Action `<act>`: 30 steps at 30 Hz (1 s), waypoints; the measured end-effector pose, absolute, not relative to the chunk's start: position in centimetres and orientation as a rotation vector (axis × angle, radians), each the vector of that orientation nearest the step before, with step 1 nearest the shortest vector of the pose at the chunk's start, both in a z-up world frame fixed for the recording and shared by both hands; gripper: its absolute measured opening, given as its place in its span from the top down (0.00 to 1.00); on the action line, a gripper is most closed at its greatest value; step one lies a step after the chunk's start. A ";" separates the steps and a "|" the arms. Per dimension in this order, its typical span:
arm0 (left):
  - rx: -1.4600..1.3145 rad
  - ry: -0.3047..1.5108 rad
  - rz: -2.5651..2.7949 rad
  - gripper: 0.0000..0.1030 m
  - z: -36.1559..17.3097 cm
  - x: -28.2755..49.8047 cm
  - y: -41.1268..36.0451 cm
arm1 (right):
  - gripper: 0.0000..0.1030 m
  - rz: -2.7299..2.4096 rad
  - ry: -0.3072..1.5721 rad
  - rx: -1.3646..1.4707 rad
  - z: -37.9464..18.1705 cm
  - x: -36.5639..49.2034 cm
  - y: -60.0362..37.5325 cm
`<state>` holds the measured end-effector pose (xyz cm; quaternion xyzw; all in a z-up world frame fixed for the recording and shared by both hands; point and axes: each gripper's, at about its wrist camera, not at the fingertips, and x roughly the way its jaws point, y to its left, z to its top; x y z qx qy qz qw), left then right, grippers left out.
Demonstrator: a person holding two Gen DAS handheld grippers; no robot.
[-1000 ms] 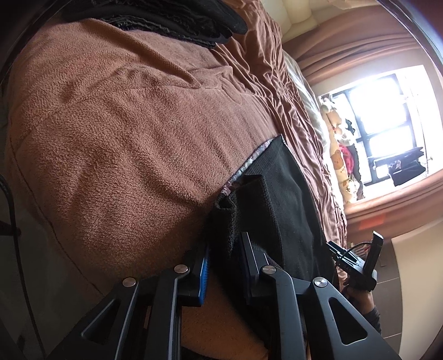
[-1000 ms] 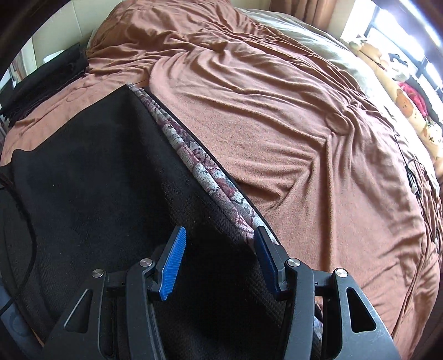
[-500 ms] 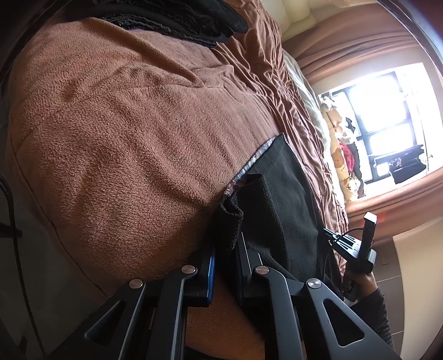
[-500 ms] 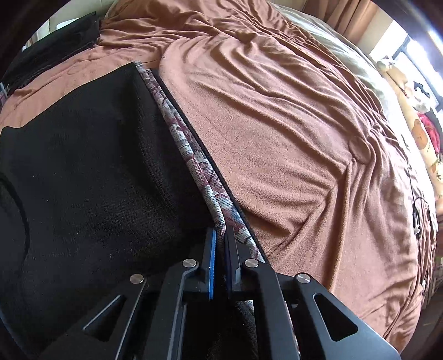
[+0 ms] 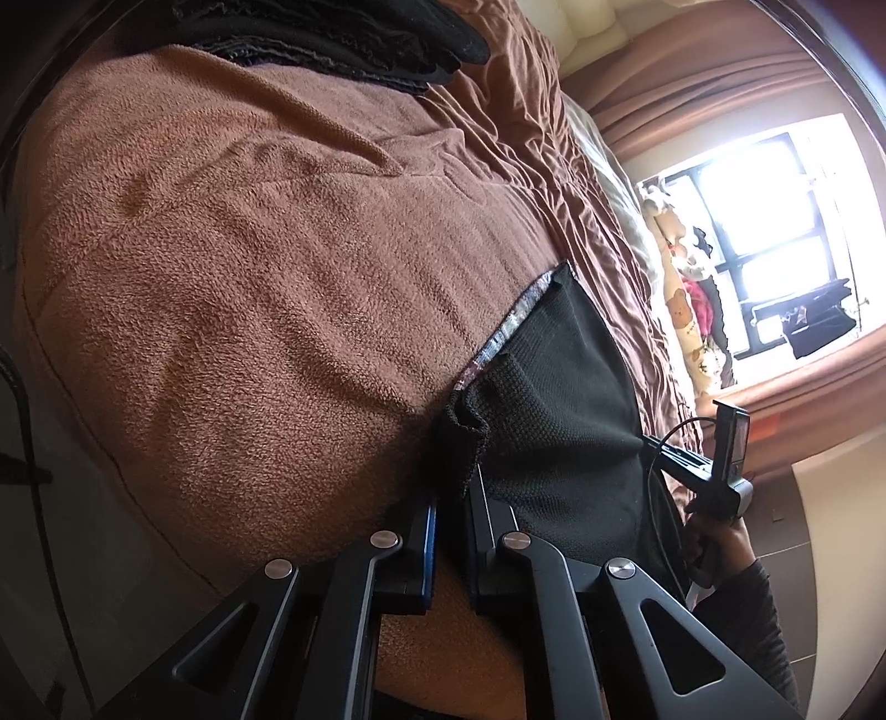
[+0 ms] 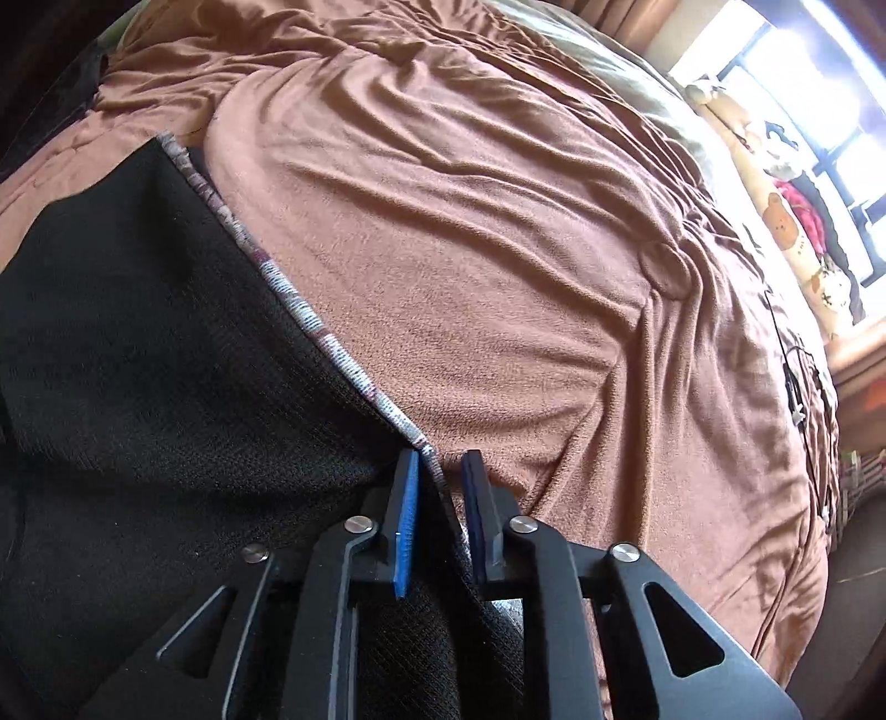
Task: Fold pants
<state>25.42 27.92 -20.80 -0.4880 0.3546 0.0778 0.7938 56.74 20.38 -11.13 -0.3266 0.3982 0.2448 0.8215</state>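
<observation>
Pants (image 6: 166,354): black knit fabric with a patterned waistband (image 6: 310,321), spread on a brown blanket (image 6: 498,249) that covers a bed. In the right wrist view the pants fill the lower left, and the waistband runs diagonally from the upper left down to the gripper. In the left wrist view the pants (image 5: 559,399) lie at the near edge of the blanket (image 5: 266,288), with one bunched corner rising between the fingers.

Left gripper (image 5: 451,498): fingers drawn narrow and clamped on the bunched black corner of the pants.

Right gripper (image 6: 440,471): jaws opening, with a small gap between the blue pad (image 6: 407,520) and the dark pad opposite. The waistband edge passes between them; whether either pad presses on it cannot be told.

Right hand (image 5: 714,537): seen in the left wrist view at the far side of the pants, in a dark sleeve.

Background: a stack of dark folded clothes (image 5: 343,39) at the far end of the blanket; a bright window (image 5: 775,232); stuffed toys (image 5: 686,310) along the sill.
</observation>
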 end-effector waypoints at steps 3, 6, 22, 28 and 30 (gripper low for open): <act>-1.061 0.766 0.160 0.91 -20.7 25.6 28.1 | 0.54 0.522 0.829 -0.623 -8.8 56.4 19.5; -1.069 0.763 0.161 0.90 -20.8 25.8 28.1 | 0.52 0.567 0.794 -0.565 -6.6 55.3 19.0; -1.132 0.715 0.213 0.90 -21.5 26.1 28.2 | 0.57 0.824 0.850 -0.705 -10.1 51.8 27.5; -1.158 0.706 0.210 0.91 -21.5 25.2 28.3 | 0.57 0.715 0.847 -0.675 -11.0 54.9 29.8; -1.170 0.704 0.204 0.91 -21.7 25.1 28.5 | 0.57 0.694 0.859 -0.656 -11.6 56.1 30.6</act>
